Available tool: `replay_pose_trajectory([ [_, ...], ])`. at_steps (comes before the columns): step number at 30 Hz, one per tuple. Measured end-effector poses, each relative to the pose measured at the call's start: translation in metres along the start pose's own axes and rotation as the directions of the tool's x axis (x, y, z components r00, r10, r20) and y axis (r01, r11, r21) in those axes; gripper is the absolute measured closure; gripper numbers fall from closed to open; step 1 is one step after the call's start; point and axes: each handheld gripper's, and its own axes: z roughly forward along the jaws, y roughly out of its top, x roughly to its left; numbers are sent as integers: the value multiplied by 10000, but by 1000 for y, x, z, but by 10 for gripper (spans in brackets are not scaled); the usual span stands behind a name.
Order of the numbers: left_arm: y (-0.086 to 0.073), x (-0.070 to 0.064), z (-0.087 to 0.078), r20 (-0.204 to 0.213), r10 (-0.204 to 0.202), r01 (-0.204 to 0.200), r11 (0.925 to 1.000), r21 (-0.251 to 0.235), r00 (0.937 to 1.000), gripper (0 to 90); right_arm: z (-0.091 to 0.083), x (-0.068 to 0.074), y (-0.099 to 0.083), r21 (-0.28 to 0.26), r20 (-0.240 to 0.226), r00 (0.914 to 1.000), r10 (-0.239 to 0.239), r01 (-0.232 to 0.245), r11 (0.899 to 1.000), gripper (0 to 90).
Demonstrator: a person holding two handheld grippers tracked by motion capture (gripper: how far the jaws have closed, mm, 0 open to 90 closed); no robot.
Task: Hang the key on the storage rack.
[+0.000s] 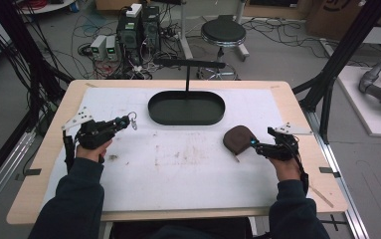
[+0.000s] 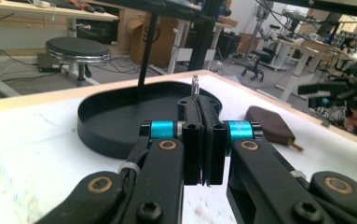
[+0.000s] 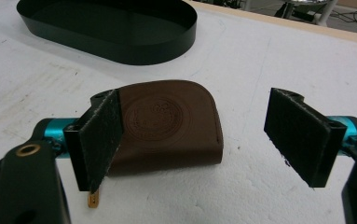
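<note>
Item 1: brown leather pouch, rounded flap, embossed round stamp (image 3: 167,126). Flat on white table cover (image 1: 188,169), right of centre, near black oval metal tray w/ upright T-bar stand (image 1: 186,108).

Item 2: small metal ring/clasp (image 2: 195,86). Clamped in left gripper (image 2: 203,109), jaws shut tight on it, held off the surface near tray; prob. kept raised for hanging or joining to pouch.

Item 3: right gripper (image 3: 204,135). Jaws wide apart, straddling pouch w/o touching; prob. lined up to grab it.
</note>
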Motion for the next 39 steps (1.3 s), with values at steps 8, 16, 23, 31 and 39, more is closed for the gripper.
replay_pose_trajectory([
  [8,46,10,38,368,154,-153,9999,-51,9992,880,1,1,3,-248,-216,9998,48,-54,9997,198],
  [16,79,33,84,567,-142,142,9999,4,9983,880,0,1,3,-454,-204,9998,47,-56,9990,198],
  [23,91,52,127,484,-198,182,9993,336,9986,880,-2,0,3,-500,-263,9996,131,-144,9986,198],
  [31,84,70,148,65,-665,660,9964,529,9978,880,-5,-6,-2,-470,-217,9996,175,-185,9987,198],
  [39,82,76,156,-340,-760,780,9950,625,9965,879,-4,-4,-3,-386,-293,9996,52,-63,9992,198],
])
